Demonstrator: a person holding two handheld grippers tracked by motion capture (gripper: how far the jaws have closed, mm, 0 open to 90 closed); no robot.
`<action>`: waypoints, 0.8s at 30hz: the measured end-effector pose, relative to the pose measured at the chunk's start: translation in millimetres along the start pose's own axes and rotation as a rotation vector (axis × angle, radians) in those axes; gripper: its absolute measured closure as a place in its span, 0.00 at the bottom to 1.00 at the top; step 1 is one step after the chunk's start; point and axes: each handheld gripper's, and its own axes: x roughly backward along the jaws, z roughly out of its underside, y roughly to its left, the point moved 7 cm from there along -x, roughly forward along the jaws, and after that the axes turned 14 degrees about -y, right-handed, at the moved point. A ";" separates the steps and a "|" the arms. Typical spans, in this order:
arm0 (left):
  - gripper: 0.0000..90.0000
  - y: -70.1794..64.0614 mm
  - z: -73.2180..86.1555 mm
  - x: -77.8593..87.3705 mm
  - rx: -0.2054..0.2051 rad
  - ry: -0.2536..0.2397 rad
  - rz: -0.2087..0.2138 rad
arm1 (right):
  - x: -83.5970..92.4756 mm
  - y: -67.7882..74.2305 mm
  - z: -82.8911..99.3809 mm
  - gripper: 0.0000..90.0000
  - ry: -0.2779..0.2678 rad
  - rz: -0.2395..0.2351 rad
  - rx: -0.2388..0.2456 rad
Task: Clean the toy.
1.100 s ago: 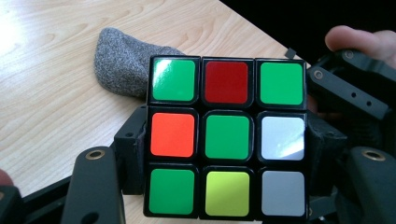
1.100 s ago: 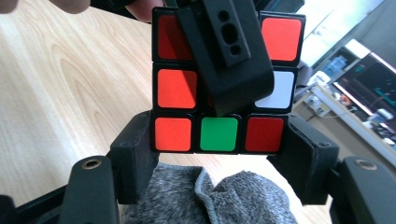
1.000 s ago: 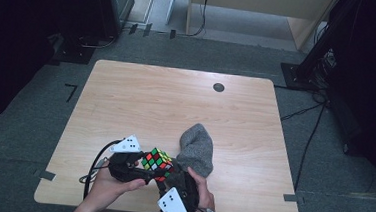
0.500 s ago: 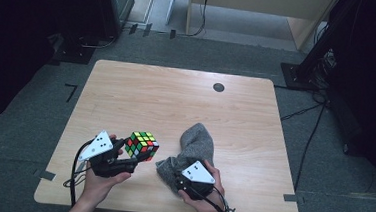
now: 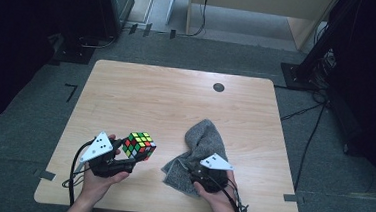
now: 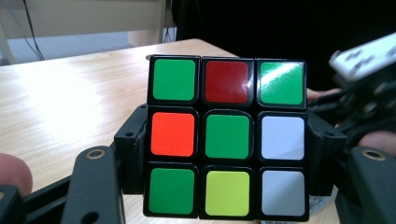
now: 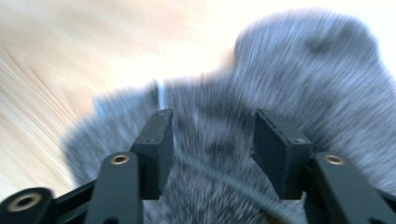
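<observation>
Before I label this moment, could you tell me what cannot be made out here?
- Right gripper, right gripper view: motion blur hides whether its pads press the grey sock.
- Puzzle cube, left gripper view: its side faces are covered by the left gripper.
- High view: the right hand covers the sock's near edge.

Both black grippers, the left gripper (image 5: 122, 154) and right gripper (image 5: 199, 173), are wearing pale grey three-cornered plates dotted with dark marks, trailing black cables, and showing brass-coloured screws along their jaw arms.
</observation>
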 end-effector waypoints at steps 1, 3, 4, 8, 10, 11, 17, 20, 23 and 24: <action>0.38 0.0 0.5 -0.5 -0.001 0.001 -0.004 | 3.0 -0.3 -6.6 0.45 -0.032 0.010 0.007; 0.38 -0.3 2.0 -1.2 -0.013 0.001 -0.011 | 3.3 1.0 -11.8 0.38 -0.063 0.023 0.020; 0.38 -0.3 2.0 -1.2 -0.013 0.001 -0.011 | 0.2 2.2 -9.6 0.35 -0.053 0.021 0.030; 0.38 -3.0 6.0 -2.9 -0.059 0.021 -0.011 | -21.1 8.2 14.2 0.38 0.041 0.006 0.091; 0.38 -3.0 7.3 -2.9 -0.060 0.022 -0.008 | -28.1 6.3 24.8 0.45 0.085 0.024 0.102; 0.38 -3.0 7.3 -2.9 -0.060 0.022 -0.008 | -29.8 4.9 28.5 0.48 0.103 0.021 0.102; 0.38 3.7 10.6 -0.1 -0.067 0.028 -0.011 | -12.8 1.1 32.7 0.52 0.211 -0.092 0.087; 0.38 5.0 11.0 0.1 -0.064 0.025 -0.011 | -1.0 2.8 25.4 0.51 0.199 -0.148 0.129; 0.38 3.5 13.1 -1.6 -0.071 0.015 0.006 | 9.3 -0.2 -0.6 0.33 0.033 -0.207 0.118; 0.38 2.5 14.2 -2.0 -0.081 0.014 0.012 | 6.6 -2.5 -3.9 0.23 -0.002 -0.191 0.137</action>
